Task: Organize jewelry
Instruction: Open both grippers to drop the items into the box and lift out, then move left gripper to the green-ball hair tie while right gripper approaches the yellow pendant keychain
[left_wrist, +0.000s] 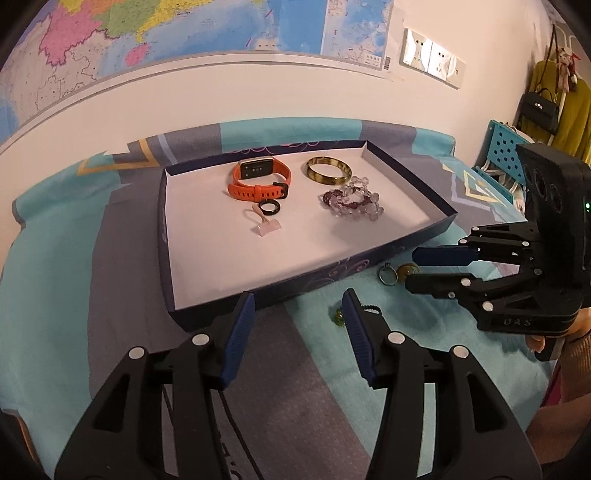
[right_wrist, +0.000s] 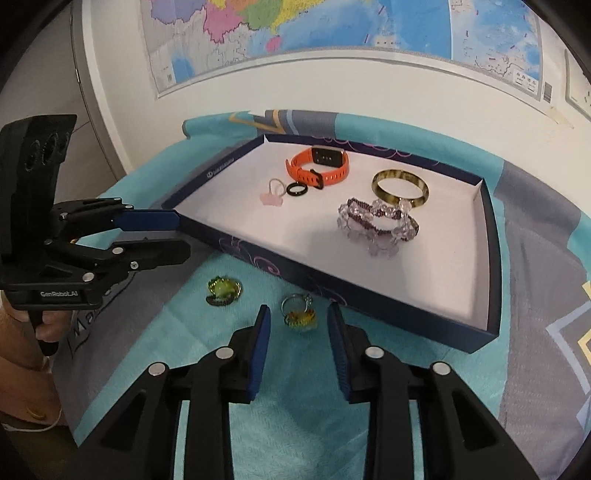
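Right tool (right_wrist: 298, 334): jaws spread, empty, flanking the glass-charm ring (right_wrist: 300, 314) on the cloth.
Left tool (left_wrist: 298, 312): open, empty.
Ring: light, slippery, fragile; pinch the metal band.

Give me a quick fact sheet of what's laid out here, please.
Container: shallow dark-blue cardboard tray
In tray: orange silicone watch; amber glossy bangle; purple-and-clear beaded bracelet; small black ring; pink charm
Outside, on teal cloth: green glass ring; amber glass ring
Left gripper: open, empty
Right gripper: open, straddling the amber glass ring
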